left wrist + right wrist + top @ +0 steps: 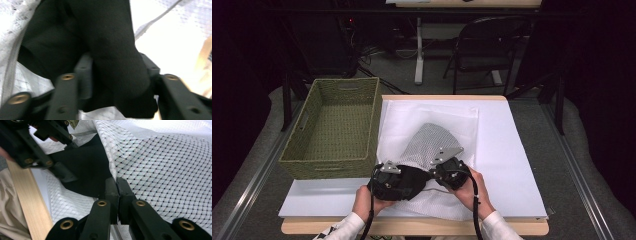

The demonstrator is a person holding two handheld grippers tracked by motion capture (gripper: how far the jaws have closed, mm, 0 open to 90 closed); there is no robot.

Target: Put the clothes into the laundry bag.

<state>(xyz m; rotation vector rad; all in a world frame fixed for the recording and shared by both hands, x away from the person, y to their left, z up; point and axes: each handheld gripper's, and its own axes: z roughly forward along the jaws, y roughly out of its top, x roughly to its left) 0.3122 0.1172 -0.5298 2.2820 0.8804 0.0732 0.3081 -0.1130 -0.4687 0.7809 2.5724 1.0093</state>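
High view had us at the lower middle of the frame, both hands working on a white mesh laundry bag (432, 142) that lay on the white-covered counter (512, 150), just right of the green woven basket (337, 127) at centre left. We judged the step in hand to be stuffing a black garment (404, 182) into the bag's mouth. Our left tongs (387, 175) were clamped on a thick fold of that black garment; in the left gripper view the dark cloth (110, 55) bulged between the two black pads, with the bag's zipper (11, 65) running down the left edge of the frame. Our right tongs (447, 167) were closed tight on the mesh edge; in the right gripper view the pads (117, 192) met with almost no gap at the rim of the bag (162, 170), where mesh lay against the black cloth (87, 167), and we could not tell how much fabric they pinched. The left tongs (60, 173) showed at the upper left of that frame, touching the garment. Most of the garment looked to be outside or just at the opening, near the counter's near edge. Next, we thought, the right tongs would need to lift the rim to keep the mouth open while the left pushed the fold deeper inside before letting go.
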